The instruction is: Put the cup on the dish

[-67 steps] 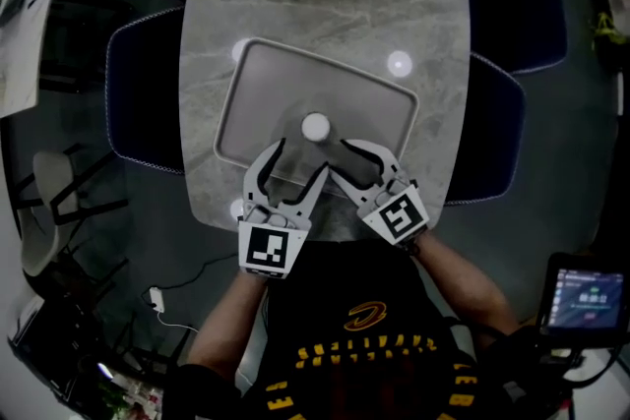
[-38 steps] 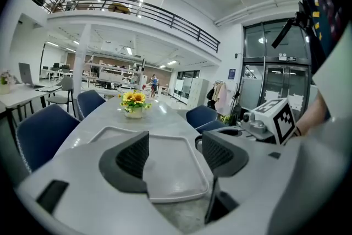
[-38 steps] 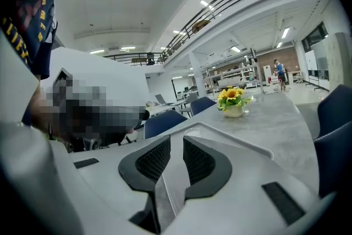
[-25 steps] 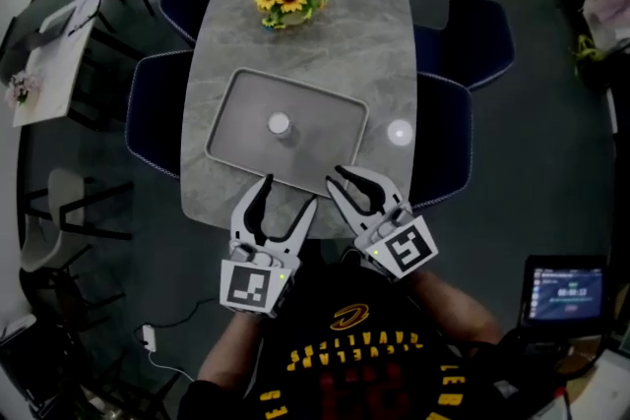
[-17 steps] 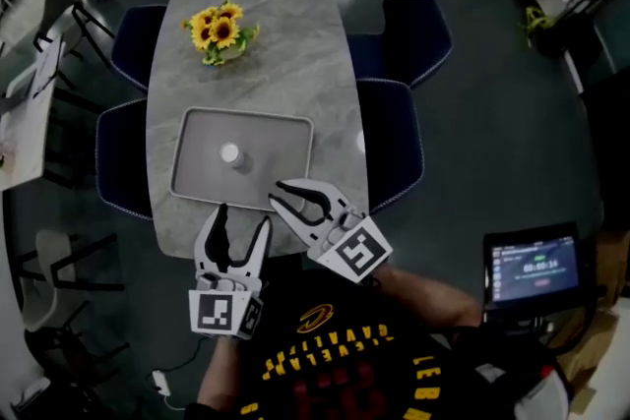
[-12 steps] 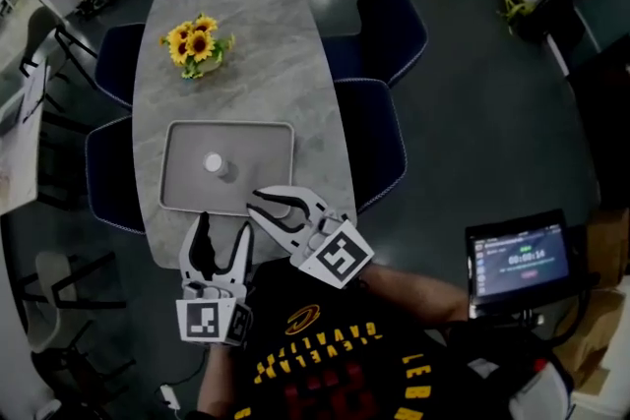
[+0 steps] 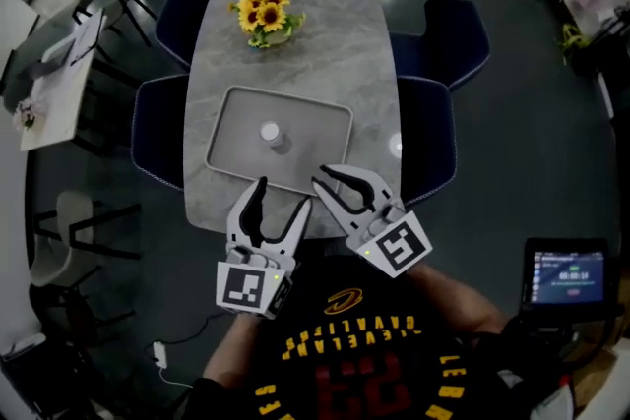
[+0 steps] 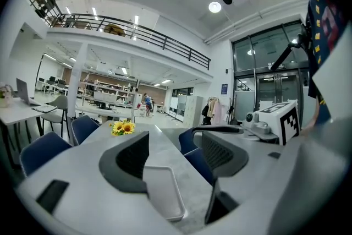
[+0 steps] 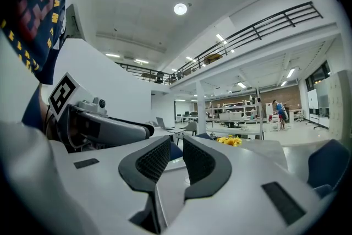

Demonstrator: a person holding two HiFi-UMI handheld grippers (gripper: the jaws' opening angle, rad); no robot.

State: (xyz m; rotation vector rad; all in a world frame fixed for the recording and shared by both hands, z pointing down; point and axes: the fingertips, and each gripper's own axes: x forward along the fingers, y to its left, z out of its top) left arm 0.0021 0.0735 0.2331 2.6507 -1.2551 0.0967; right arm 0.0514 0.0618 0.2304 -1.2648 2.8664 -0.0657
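Observation:
A small white cup [image 7: 270, 133] stands upright near the middle of a grey rectangular tray [image 7: 325, 152] on the marble table [image 7: 295, 64]. Both grippers hover at the table's near edge, short of the tray. My left gripper [image 7: 283, 195] is wide open and empty; in the left gripper view [image 8: 173, 143] the tray's corner [image 8: 165, 195] shows between the jaws, and the cup is hidden there. My right gripper [image 7: 331, 176] holds its jaws a narrow gap apart with nothing between them, as the right gripper view [image 9: 177, 147] shows.
A sunflower bunch [image 7: 264, 15] sits at the table's far end. Dark blue chairs flank the table on the left [image 7: 157, 133] and the right [image 7: 433, 138]. A lit tablet screen [image 7: 566, 270] is at the lower right, and another table [image 7: 54, 84] stands to the left.
Both grippers have drawn back from over the tray's near part to the table's near edge. The head view swung about. The cup has stayed on the tray.

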